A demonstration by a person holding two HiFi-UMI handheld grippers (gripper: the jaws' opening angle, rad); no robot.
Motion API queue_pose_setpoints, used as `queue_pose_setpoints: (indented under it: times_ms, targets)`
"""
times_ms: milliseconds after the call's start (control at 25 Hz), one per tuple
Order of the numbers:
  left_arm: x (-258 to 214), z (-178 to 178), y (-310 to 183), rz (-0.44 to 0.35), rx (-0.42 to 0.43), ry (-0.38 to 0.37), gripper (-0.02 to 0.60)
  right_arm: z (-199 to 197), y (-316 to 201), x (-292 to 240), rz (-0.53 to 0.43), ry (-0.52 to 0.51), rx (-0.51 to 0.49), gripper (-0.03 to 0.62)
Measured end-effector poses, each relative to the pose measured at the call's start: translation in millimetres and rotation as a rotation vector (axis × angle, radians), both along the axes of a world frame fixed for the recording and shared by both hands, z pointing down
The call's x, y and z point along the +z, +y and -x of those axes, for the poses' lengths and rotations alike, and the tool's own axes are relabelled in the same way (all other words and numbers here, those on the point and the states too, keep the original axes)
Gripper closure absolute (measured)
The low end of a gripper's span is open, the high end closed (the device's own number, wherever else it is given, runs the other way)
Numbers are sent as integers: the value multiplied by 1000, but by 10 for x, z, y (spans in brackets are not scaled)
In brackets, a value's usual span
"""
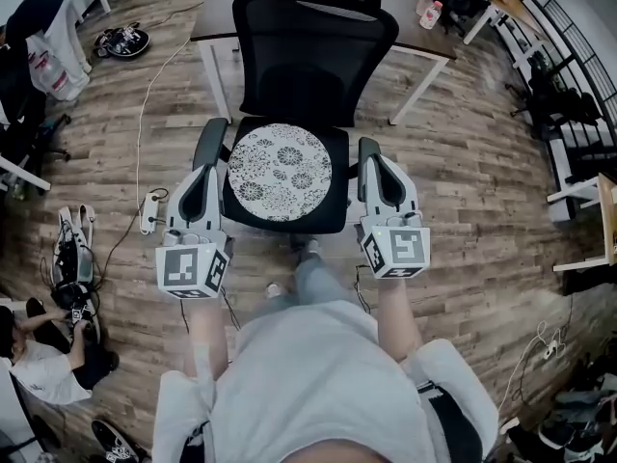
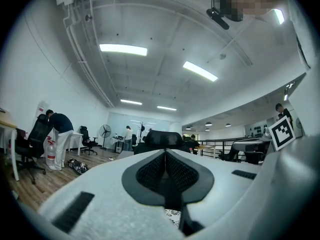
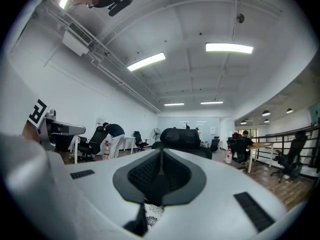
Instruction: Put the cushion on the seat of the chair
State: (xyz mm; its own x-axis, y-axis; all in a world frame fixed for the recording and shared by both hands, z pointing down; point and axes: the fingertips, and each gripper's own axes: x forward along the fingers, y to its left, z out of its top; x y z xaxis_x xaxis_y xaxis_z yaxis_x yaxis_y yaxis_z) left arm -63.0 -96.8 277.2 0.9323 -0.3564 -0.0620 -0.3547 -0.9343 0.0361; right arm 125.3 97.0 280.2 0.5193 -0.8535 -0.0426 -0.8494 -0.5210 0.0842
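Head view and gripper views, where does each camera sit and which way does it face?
Head view: on the person's head, looking steeply down at the cushion on the chair; arms, torso, left gripper and right gripper show.
Left gripper view: on the left gripper, level along its shut jaws; the other gripper's cube shows.
Right gripper view: likewise on the right gripper, jaws shut.
Shared: both gripper views show the chair's headrest beyond the jaws.

A dark worktop stands on wood-plank floor. A bottle sits at its right end, railings run further right, and strip lights glow overhead.
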Motion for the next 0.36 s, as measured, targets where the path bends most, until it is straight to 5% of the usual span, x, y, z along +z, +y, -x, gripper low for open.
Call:
queue_pose_setpoints:
  times_ms: [360]
  targets:
    - [-39, 62, 10, -5, 1, 20, 571, 67, -12, -16, -10, 4, -8, 574]
